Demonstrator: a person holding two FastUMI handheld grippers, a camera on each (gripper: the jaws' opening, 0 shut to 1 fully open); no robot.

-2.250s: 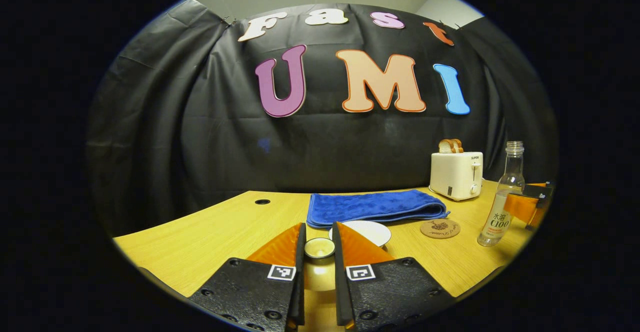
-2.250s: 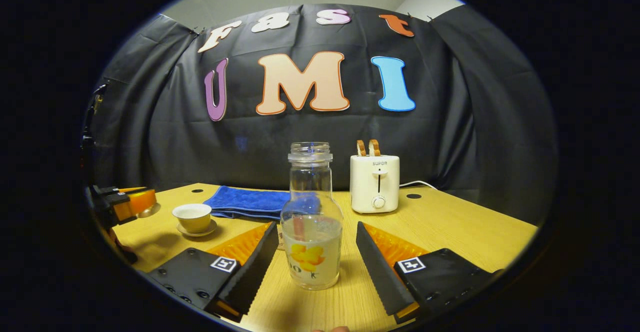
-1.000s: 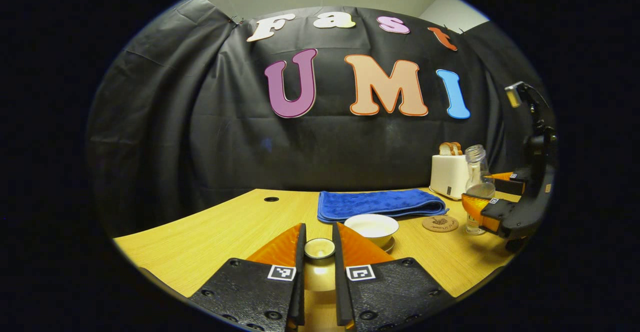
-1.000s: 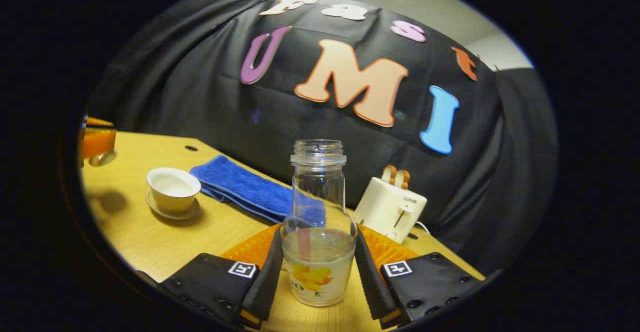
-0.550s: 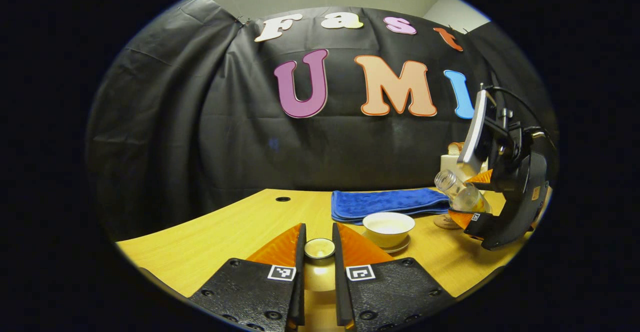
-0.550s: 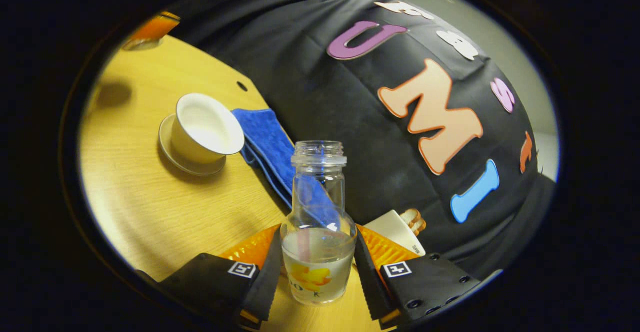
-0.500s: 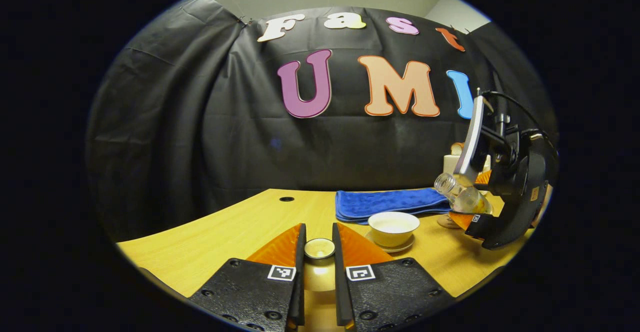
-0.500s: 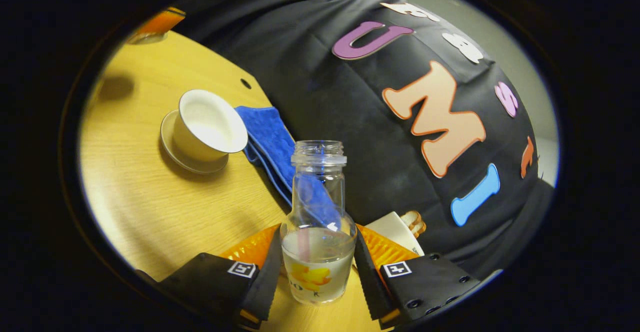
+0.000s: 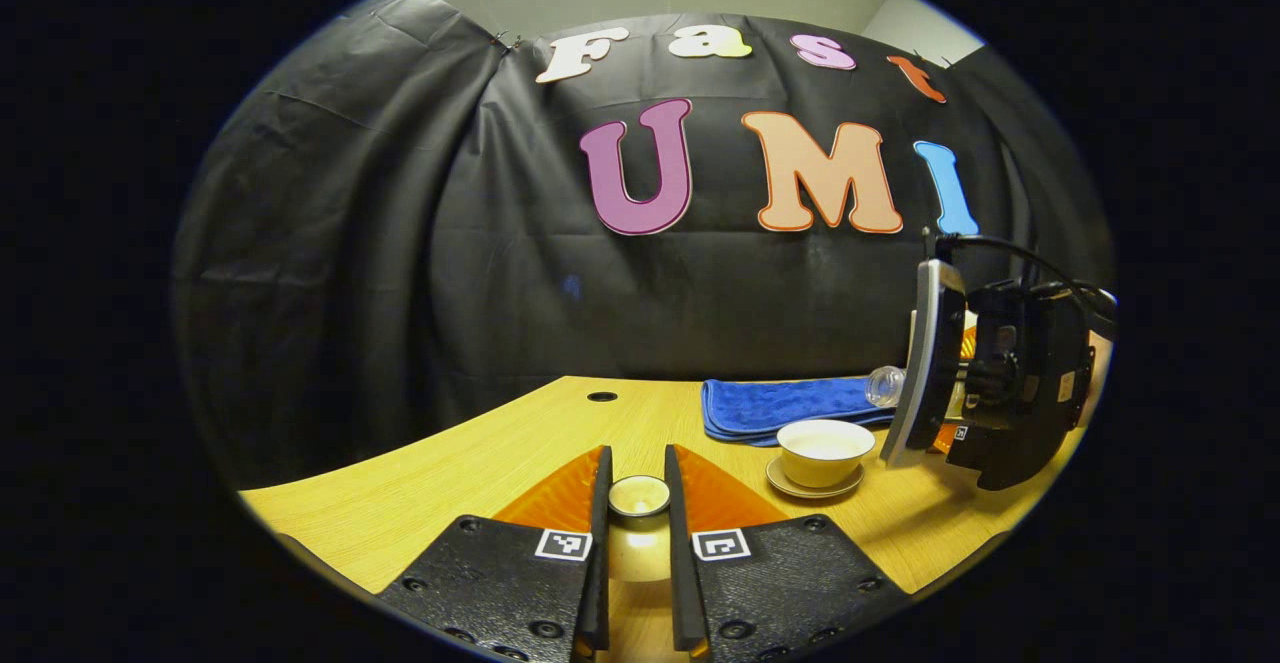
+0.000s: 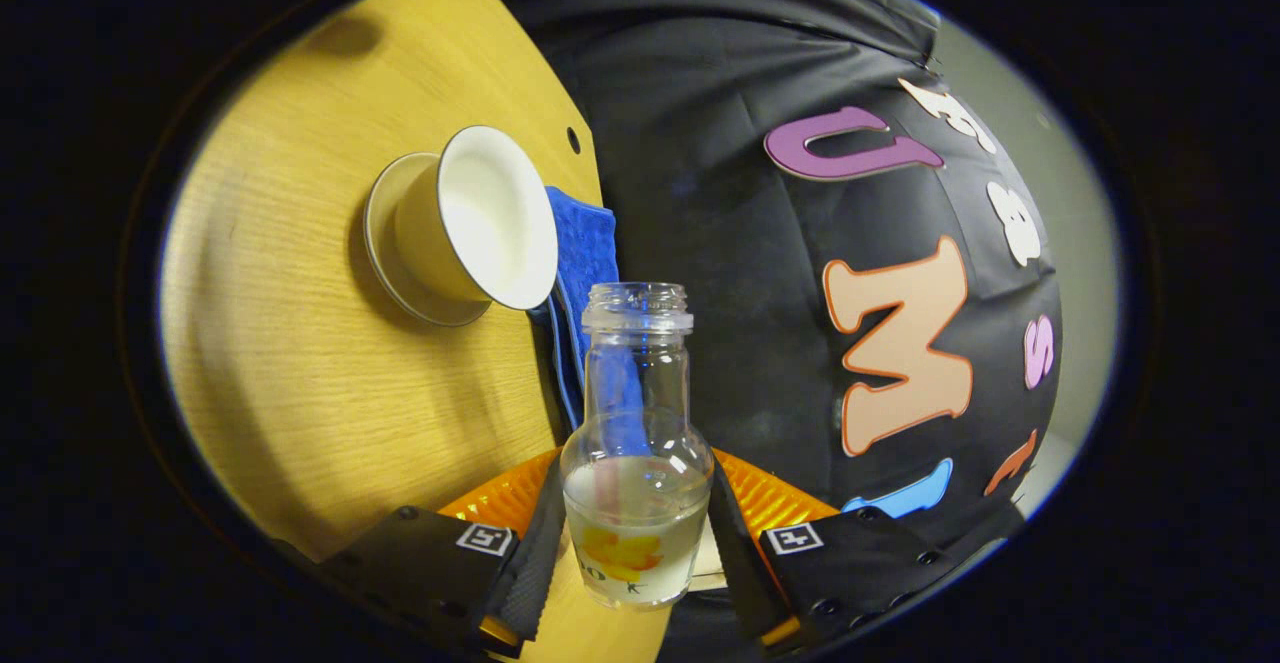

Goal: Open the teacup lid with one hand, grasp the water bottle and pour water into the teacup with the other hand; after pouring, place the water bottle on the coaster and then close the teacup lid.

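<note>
My left gripper [image 9: 637, 478] is shut on the knob of the teacup lid [image 9: 639, 496], held low over the table, left of the cup. The white teacup [image 9: 826, 440] stands uncovered on its saucer [image 9: 814, 488]. In the right gripper view, my right gripper [image 10: 635, 478] is shut on the clear water bottle [image 10: 637, 373], which holds some water. The bottle is tipped nearly level, its mouth [image 9: 884, 384] just right of and above the cup's rim. The teacup [image 10: 480, 218] and saucer [image 10: 385, 243] lie up and to the left of the bottle's mouth. I see no stream of water.
A folded blue towel [image 9: 790, 406] lies just behind the cup, also seen as the towel [image 10: 580, 253] in the right gripper view. The right gripper's bulky housing [image 9: 1010, 383] hangs over the table's right end. The wooden table [image 10: 300, 343] has a cable hole [image 9: 602, 396] at the back.
The right gripper shut on the bottle, lifted it, carried it towards the cup and tipped it from upright to nearly level. The left gripper drifted left, still holding the lid.
</note>
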